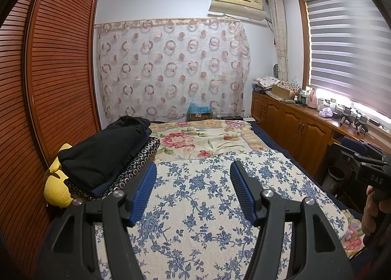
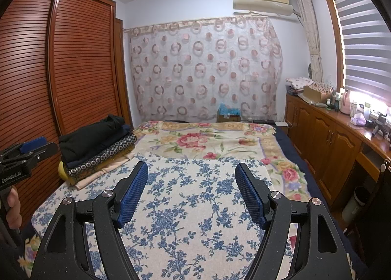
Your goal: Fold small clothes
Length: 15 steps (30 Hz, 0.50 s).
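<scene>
A stack of folded clothes (image 1: 105, 155) (image 2: 95, 145) lies at the bed's left side, black on top, a dark ring-patterned piece and a beige one beneath. My left gripper (image 1: 193, 170) hovers open over the blue-flowered cloth (image 1: 195, 206), nothing between its blue pads; the stack lies just left of its left finger. My right gripper (image 2: 191, 172) also stands open and empty over the same cloth (image 2: 183, 206), the stack off to its left. Each view catches the other gripper at its edge, held in a hand.
A yellow plush toy (image 1: 57, 187) is wedged between the stack and the slatted wooden wardrobe (image 1: 48, 72). A floral blanket (image 1: 202, 138) covers the far bed. Wooden cabinets (image 2: 325, 138) with clutter run along the right, a bin (image 2: 352, 204) on the floor beside them.
</scene>
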Each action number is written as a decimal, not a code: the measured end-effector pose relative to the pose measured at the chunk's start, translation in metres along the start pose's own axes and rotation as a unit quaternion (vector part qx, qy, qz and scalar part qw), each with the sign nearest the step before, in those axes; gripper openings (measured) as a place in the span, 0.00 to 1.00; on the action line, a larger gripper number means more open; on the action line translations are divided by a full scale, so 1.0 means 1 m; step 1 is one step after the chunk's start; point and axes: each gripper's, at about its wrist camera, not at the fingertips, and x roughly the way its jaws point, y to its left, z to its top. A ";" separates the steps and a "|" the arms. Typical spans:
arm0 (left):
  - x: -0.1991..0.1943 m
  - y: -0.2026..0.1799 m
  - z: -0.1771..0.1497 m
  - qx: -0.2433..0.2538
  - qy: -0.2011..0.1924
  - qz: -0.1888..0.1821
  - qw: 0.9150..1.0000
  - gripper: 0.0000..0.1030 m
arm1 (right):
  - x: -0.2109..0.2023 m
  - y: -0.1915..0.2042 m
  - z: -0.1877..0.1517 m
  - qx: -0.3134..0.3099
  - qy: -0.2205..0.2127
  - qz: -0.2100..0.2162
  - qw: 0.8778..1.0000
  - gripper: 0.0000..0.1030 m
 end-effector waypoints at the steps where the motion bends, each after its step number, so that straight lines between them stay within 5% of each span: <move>1: 0.000 0.000 0.000 0.000 0.000 0.000 1.000 0.60 | 0.000 0.000 0.000 0.000 0.000 0.000 1.000 0.73; 15: -0.001 -0.001 0.000 0.001 -0.002 0.001 1.000 0.60 | -0.001 0.001 0.000 0.000 -0.001 0.000 1.000 0.73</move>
